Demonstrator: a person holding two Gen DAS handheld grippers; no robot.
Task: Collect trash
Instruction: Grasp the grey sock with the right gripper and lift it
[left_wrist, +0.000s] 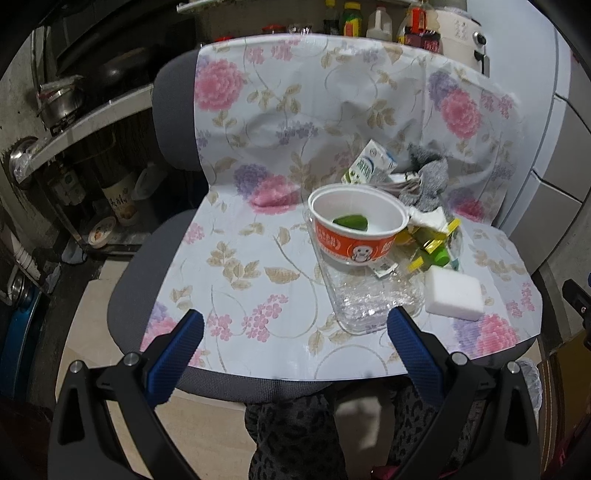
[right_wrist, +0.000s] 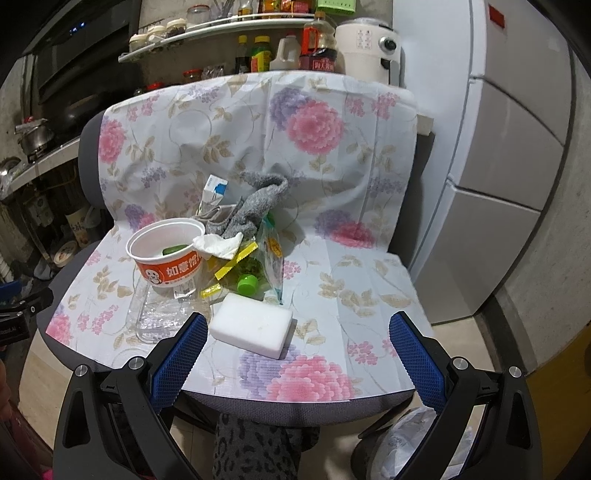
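While both blue-padded tools hang over the front edge of the chair (right_wrist: 369, 280), each stands wide apart and grips nothing: the left hand-held gripper (left_wrist: 295, 354) and the right hand-held gripper (right_wrist: 297, 354). On the flowered cloth (left_wrist: 258, 129) the trash sits in one heap. From the left camera, the orange paper bowl (left_wrist: 356, 230) lies at about one o'clock, a clear plastic tray (left_wrist: 369, 299) touching its near side, a white sponge (left_wrist: 454, 295) just beside at two o'clock, and a grey sock (left_wrist: 428, 177) behind.
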